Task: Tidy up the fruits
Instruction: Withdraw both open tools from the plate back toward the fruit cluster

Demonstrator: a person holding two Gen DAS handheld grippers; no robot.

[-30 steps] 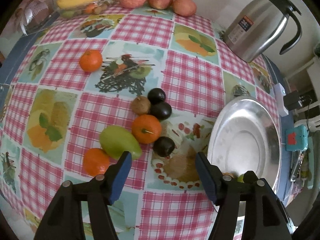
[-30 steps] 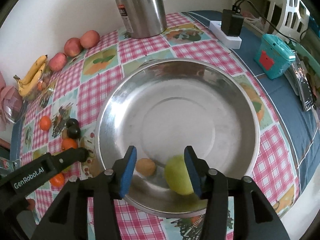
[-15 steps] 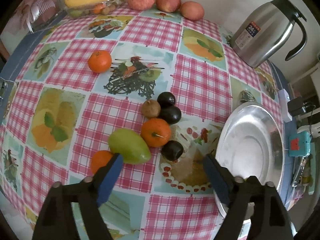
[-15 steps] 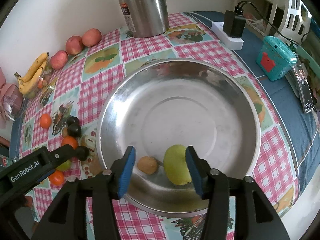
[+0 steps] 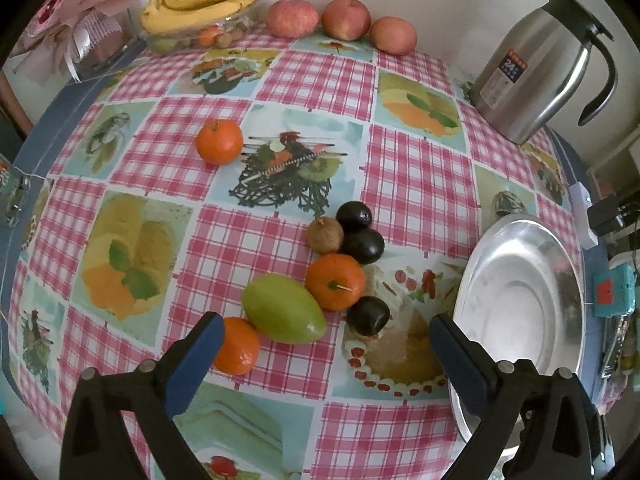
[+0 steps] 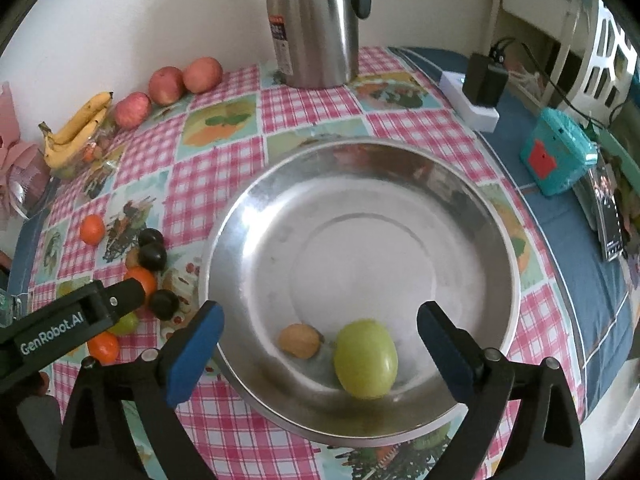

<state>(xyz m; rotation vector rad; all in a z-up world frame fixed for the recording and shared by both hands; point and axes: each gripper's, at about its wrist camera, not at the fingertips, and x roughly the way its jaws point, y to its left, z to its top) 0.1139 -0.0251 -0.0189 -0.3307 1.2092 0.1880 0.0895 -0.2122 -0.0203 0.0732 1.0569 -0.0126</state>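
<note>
A steel bowl (image 6: 492, 248) holds a green fruit (image 6: 366, 358) and a small brown fruit (image 6: 300, 341). My right gripper (image 6: 320, 320) hovers over them, jaws opening wide, pads touching neither fruit. On the checked cloth lie a green mango (image 5: 282, 314), oranges (image 5: 335, 281) (image 5: 237, 346) (image 5: 219, 142), dark plums (image 5: 368, 315) (image 5: 363, 245) (image 5: 353, 216) and a brown kiwi (image 5: 325, 235). My left gripper (image 5: 326, 330) hangs above this cluster, its jaws opening, nothing gripped. The bowl (image 5: 560, 256) shows at the right in the left wrist view.
A steel thermos jug (image 5: 532, 68) stands at the back right. Three apples (image 5: 342, 20) and a banana bunch (image 5: 200, 0) over a glass dish line the wall. A power strip (image 6: 472, 104), a teal box (image 6: 560, 156) and a phone (image 6: 608, 216) lie right of the bowl.
Both grippers' jaws have spread from narrow to wide. The green fruit that sat between the right pads now lies free in the bowl. The left view has drawn back slightly from the fruit cluster.
</note>
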